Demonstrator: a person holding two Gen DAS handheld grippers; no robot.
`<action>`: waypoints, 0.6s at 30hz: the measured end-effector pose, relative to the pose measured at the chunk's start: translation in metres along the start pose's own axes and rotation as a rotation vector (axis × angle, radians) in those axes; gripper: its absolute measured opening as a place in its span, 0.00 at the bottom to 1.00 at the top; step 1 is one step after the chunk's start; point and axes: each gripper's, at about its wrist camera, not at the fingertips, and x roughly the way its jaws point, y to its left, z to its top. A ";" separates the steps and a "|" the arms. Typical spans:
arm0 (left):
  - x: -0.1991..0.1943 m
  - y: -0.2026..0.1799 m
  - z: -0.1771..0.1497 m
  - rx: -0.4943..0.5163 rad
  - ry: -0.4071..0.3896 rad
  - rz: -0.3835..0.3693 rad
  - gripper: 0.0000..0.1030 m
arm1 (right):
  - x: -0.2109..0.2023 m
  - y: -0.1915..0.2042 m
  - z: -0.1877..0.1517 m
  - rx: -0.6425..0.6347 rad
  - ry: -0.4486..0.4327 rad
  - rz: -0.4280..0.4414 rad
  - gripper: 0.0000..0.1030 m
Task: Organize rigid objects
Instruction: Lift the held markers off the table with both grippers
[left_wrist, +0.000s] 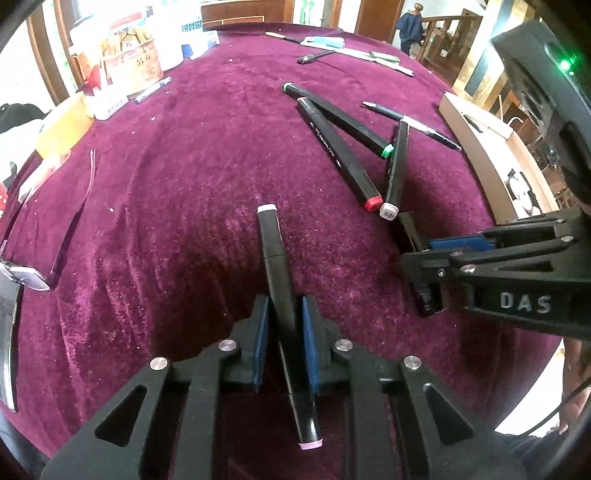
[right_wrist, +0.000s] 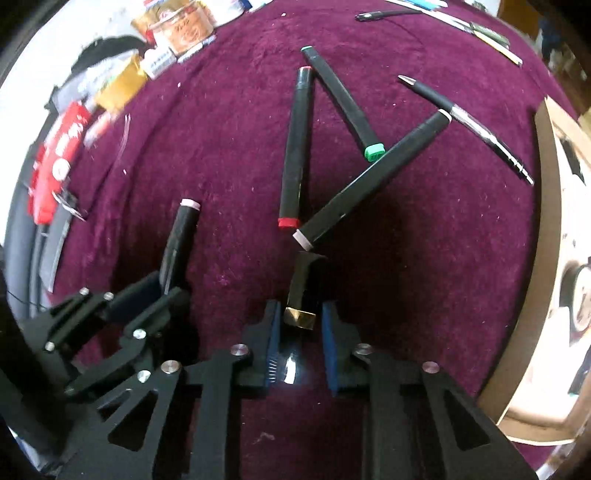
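My left gripper (left_wrist: 285, 312) is shut on a black marker with pink caps (left_wrist: 275, 258), held above the purple cloth; it also shows in the right wrist view (right_wrist: 179, 240). My right gripper (right_wrist: 300, 325) holds a black marker with a gold end (right_wrist: 303, 295) between its blue pads; the jaws look closed on it. The right gripper shows at the right of the left wrist view (left_wrist: 424, 273). On the cloth lie a red-capped marker (left_wrist: 338, 153), a green-capped marker (left_wrist: 338, 118) and a white-capped marker (left_wrist: 397, 166), close together.
A silver-black pen (left_wrist: 413, 125) lies beyond the markers. A cardboard box (left_wrist: 491, 155) stands at the right edge. Jars and packets (left_wrist: 129, 62) crowd the far left. More pens (left_wrist: 316, 56) lie at the far side. A clear plastic piece (left_wrist: 74, 221) lies at left.
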 end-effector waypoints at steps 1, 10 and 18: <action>0.000 0.000 -0.001 0.004 -0.004 -0.002 0.15 | 0.000 0.000 0.000 -0.005 0.001 -0.005 0.16; -0.003 0.007 -0.001 -0.030 -0.006 -0.055 0.14 | -0.013 -0.013 -0.016 0.059 -0.017 0.082 0.16; -0.010 0.008 0.002 -0.047 -0.027 -0.096 0.13 | -0.032 -0.023 -0.029 0.108 -0.076 0.148 0.16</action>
